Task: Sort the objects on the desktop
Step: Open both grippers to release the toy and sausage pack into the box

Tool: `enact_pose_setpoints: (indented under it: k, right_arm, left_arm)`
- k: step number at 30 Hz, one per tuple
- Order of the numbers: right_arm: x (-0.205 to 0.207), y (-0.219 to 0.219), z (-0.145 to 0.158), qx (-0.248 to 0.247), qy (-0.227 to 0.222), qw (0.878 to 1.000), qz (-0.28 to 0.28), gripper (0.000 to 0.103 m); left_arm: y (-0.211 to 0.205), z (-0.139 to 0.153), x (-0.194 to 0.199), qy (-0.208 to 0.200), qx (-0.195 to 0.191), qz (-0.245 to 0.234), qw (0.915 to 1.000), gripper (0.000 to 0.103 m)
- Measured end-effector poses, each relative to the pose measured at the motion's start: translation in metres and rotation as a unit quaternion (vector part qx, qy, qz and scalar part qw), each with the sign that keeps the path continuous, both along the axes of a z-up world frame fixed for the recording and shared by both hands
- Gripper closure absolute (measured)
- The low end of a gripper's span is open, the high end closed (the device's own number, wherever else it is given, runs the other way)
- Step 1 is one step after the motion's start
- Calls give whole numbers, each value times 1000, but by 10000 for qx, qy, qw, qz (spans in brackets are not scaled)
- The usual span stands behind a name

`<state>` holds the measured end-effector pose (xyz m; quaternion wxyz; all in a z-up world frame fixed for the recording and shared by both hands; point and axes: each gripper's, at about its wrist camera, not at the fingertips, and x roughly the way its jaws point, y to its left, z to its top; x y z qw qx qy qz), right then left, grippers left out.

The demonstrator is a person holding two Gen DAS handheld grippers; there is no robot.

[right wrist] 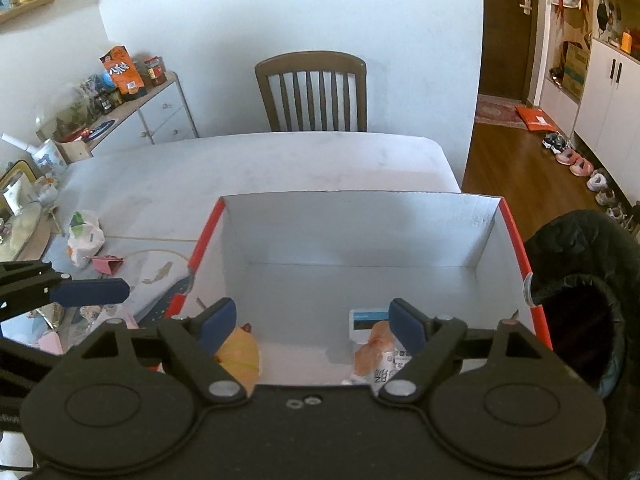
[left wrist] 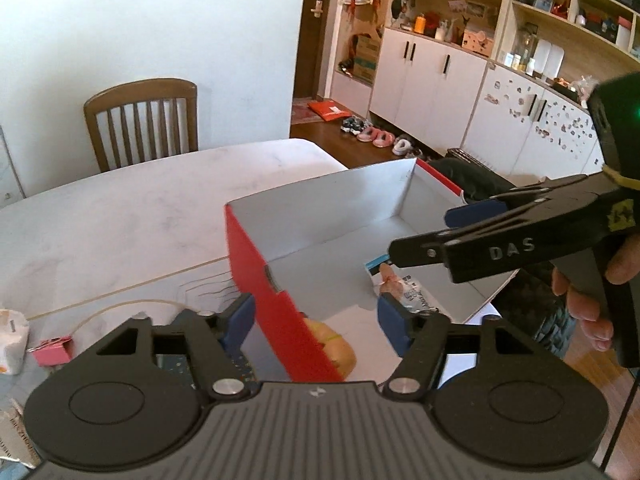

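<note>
Both tongs (left wrist: 316, 322) (right wrist: 310, 322) agape, tilted down over box (right wrist: 360, 280)

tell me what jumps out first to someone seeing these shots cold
The big red box with its white inside fills the middle of the table, holding a yellowish bun at its near left and a wrapped snack at near right. Both the left gripper and right gripper hang open over it, empty. A pink clip lies on the table left of the box.
</note>
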<state>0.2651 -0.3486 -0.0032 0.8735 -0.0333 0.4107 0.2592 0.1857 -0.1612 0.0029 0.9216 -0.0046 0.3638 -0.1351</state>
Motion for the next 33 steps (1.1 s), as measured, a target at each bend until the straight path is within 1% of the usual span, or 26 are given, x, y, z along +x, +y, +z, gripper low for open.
enact_pose_setpoints:
  k: [3, 5, 9, 11, 13, 15, 18, 19, 20, 27, 30, 33]
  right_arm:
    - [-9, 4, 4, 21, -78, 10000, 10, 16]
    - [-16, 8, 6, 70, -105, 9999, 20, 15]
    - [-29, 19, 10, 147, -187, 9997, 6, 13]
    - [-35, 24, 12, 181, -229, 9996, -14, 12]
    - [-42, 31, 14, 240, -254, 9994, -6, 10]
    - [-49, 38, 15, 277, -291, 9992, 1, 8]
    - [-58, 51, 15, 328, -332, 9989, 4, 5]
    - [-63, 56, 15, 335, -344, 9988, 12, 4]
    - [-66, 61, 15, 329, -360, 9988, 23, 4]
    - [-86, 95, 14, 268, -398, 9988, 80, 3]
    - [-94, 109, 13, 264, -407, 9988, 95, 3]
    - [-101, 122, 12, 246, -405, 9988, 106, 3]
  left_arm:
    - [10, 2, -9, -75, 23, 8, 10000, 34]
    - [18, 3, -13, -95, -3, 37, 9999, 28]
    - [37, 5, -23, -124, -82, 91, 9998, 25]
    - [48, 5, -28, -118, -107, 122, 9998, 21]
    - [58, 4, -32, -99, -130, 160, 9997, 20]
    - [70, 3, -37, -81, -141, 210, 9996, 16]
    - [89, 1, -44, -55, -153, 270, 9995, 7]
    - [95, 0, -46, -37, -162, 288, 9994, 2]
    - [102, -1, -49, -39, -186, 313, 9993, 1]
    - [150, -7, -67, -105, -407, 527, 9977, 0]
    - [168, -12, -76, -157, -411, 587, 9973, 0]
    - [184, -19, -81, -106, -409, 627, 9971, 0]
